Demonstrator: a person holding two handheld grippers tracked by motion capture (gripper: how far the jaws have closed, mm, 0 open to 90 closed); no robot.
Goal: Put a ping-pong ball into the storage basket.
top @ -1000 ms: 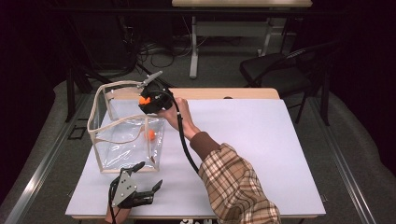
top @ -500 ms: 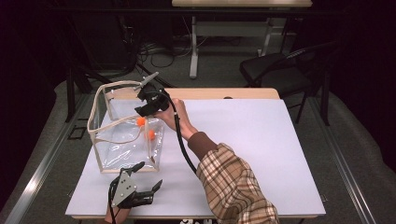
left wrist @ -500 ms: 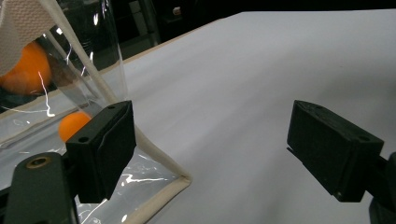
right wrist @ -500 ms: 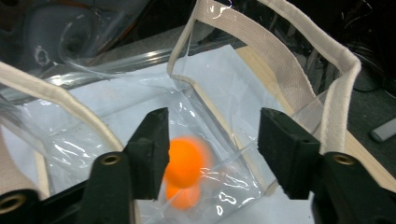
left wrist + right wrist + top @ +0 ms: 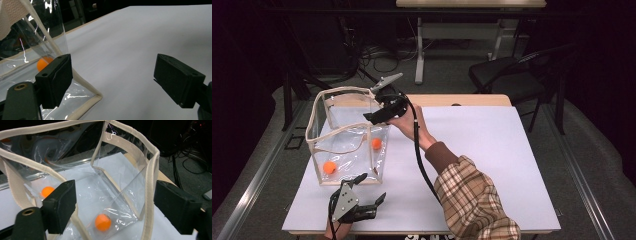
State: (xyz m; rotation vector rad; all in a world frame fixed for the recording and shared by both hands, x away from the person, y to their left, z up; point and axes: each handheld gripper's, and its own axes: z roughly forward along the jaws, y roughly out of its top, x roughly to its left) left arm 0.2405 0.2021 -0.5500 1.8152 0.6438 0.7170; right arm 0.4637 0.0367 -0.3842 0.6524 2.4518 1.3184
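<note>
A clear plastic bag (image 5: 318,107) with beige trim stands open on the left of the white table (image 5: 492,150). Two orange balls lie inside it, one at the front left (image 5: 329,167) and one near the right wall (image 5: 376,143). My right gripper (image 5: 369,118) hovers over the bag's right rim. Its jaws have just been opening and stand open with nothing between them. In the right gripper view the gripper (image 5: 117,206) looks down into the bag (image 5: 150,170) at both balls (image 5: 103,222) (image 5: 47,191). My left gripper (image 5: 372,187) rests open by the bag's front corner (image 5: 95,96).
A black chair (image 5: 507,75) stands beyond the table's far right. Cables (image 5: 382,52) lie on the floor behind the bag, and a desk (image 5: 469,4) stands farther back. The right gripper's black cable (image 5: 419,160) trails along the sleeve across the table.
The right gripper held an orange ball over the bag, then opened. The ball fell and now lies in the bag's front left. The gripper drew back to the right rim.
</note>
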